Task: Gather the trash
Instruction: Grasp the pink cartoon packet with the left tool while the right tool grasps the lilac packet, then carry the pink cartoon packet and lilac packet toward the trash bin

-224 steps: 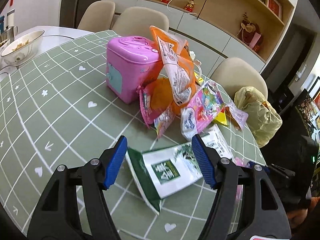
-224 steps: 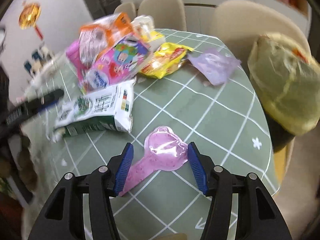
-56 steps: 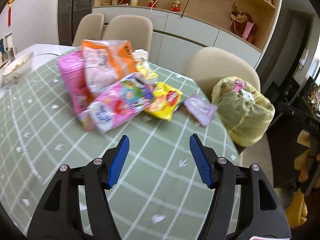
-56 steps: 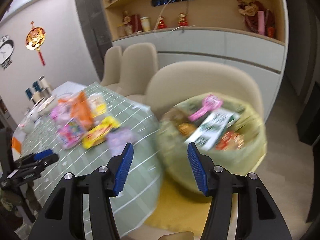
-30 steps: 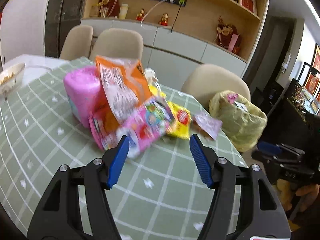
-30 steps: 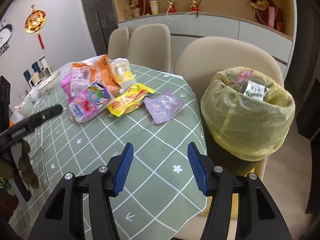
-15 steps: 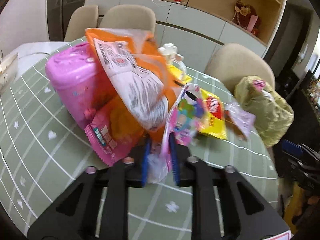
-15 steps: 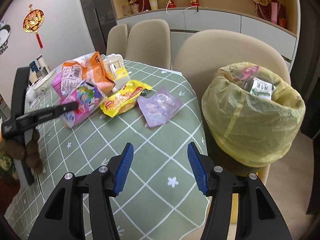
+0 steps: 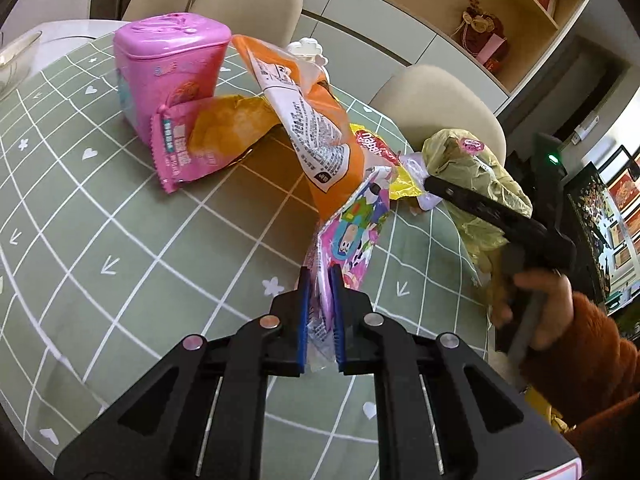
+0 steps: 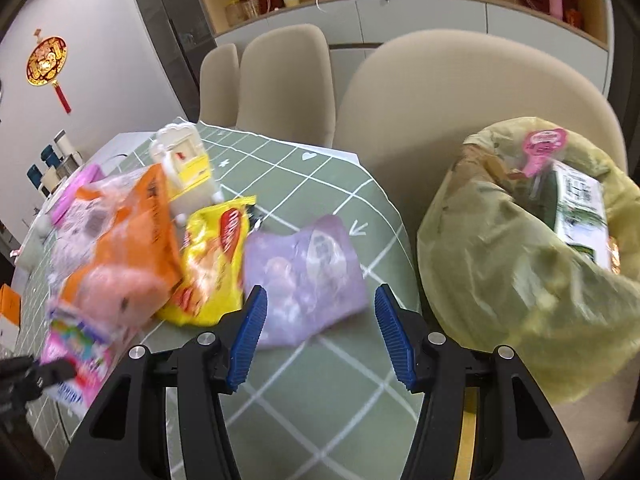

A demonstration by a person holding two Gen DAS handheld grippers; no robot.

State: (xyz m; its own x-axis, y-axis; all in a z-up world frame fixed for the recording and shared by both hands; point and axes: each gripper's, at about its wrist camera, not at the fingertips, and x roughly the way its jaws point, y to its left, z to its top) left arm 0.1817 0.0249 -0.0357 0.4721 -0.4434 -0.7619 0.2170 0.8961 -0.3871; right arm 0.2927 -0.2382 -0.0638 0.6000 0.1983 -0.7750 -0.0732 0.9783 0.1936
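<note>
My left gripper [image 9: 320, 276] is shut on a pink cartoon snack wrapper [image 9: 352, 228], held upright above the green checked tablecloth [image 9: 120, 248]. The wrapper also shows at the lower left of the right wrist view [image 10: 76, 352]. My right gripper [image 10: 318, 320] is open, its fingers on either side of a pale purple wrapper [image 10: 304, 276] lying on the table. A yellow trash bag [image 10: 516, 272] with a green carton [image 10: 580, 208] and pink packet inside stands beyond the table's right edge. An orange bag [image 9: 304, 116], a yellow wrapper [image 10: 216, 256] and a pink-orange packet [image 9: 192, 144] lie nearby.
A pink plastic box [image 9: 168, 68] stands at the back of the table, a white and yellow toy [image 10: 184, 168] beside the wrappers. Beige chairs [image 10: 460, 92] surround the table. The right gripper's black body [image 9: 500, 220] reaches in front of the trash bag [image 9: 480, 184].
My left gripper closed on the pink cartoon wrapper and lifted it off the pile. My right gripper moved down and forward to straddle the purple wrapper.
</note>
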